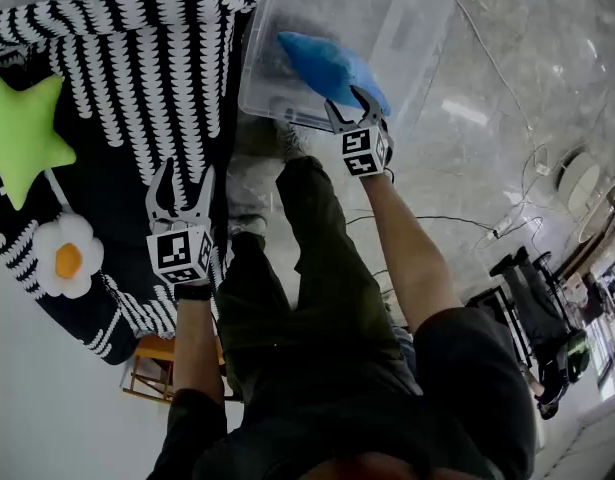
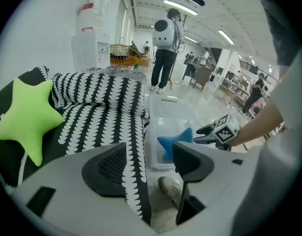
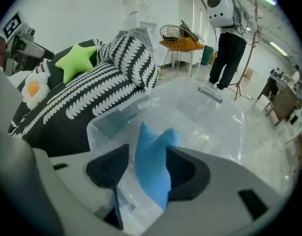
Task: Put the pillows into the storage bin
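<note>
My right tool (image 1: pixel 347 103) is released around the blue pillow (image 1: pixel 325 65): one pad touches it, the other is just off. The pillow sits in the clear storage bin (image 1: pixel 412 28) at its near rim. My left tool (image 1: pixel 187 176) is spread wide and empty above the striped blanket (image 1: pixel 157 58). The green star pillow (image 1: pixel 22 133) and egg pillow (image 1: pixel 67 256) lie on the blanket.

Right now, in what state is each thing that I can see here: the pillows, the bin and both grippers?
bin: open, no lid on it.
right gripper: jaws apart, not squeezing.
blue pillow: in the bin, between the right gripper's jaws.
left gripper: open, empty.
green star pillow: lying on the striped blanket.
egg pillow: lying there too.
</note>
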Demonstrator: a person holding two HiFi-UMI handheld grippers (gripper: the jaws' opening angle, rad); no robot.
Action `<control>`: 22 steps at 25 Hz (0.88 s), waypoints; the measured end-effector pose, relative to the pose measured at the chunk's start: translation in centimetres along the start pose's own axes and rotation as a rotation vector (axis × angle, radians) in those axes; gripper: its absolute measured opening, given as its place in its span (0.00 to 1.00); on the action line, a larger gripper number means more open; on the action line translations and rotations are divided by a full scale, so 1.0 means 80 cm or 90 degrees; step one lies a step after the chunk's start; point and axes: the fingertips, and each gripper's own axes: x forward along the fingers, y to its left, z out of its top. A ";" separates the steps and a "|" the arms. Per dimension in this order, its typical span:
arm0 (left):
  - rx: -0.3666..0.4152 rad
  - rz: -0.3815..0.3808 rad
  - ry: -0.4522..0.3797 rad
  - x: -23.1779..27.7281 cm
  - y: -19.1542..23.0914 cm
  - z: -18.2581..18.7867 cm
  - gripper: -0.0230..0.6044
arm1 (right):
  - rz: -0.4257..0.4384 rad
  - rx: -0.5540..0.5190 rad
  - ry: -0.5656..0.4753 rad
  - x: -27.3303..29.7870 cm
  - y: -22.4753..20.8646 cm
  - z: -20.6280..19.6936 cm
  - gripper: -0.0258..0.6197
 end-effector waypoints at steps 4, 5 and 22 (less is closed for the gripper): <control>-0.019 0.020 -0.012 -0.010 0.011 0.020 0.51 | -0.025 0.024 -0.029 -0.027 -0.029 0.031 0.38; -0.021 0.027 -0.016 -0.014 0.013 0.027 0.51 | -0.030 0.029 -0.039 -0.035 -0.037 0.042 0.39; -0.160 0.258 -0.178 -0.207 0.185 0.115 0.51 | -0.008 -0.099 -0.305 -0.169 0.003 0.407 0.50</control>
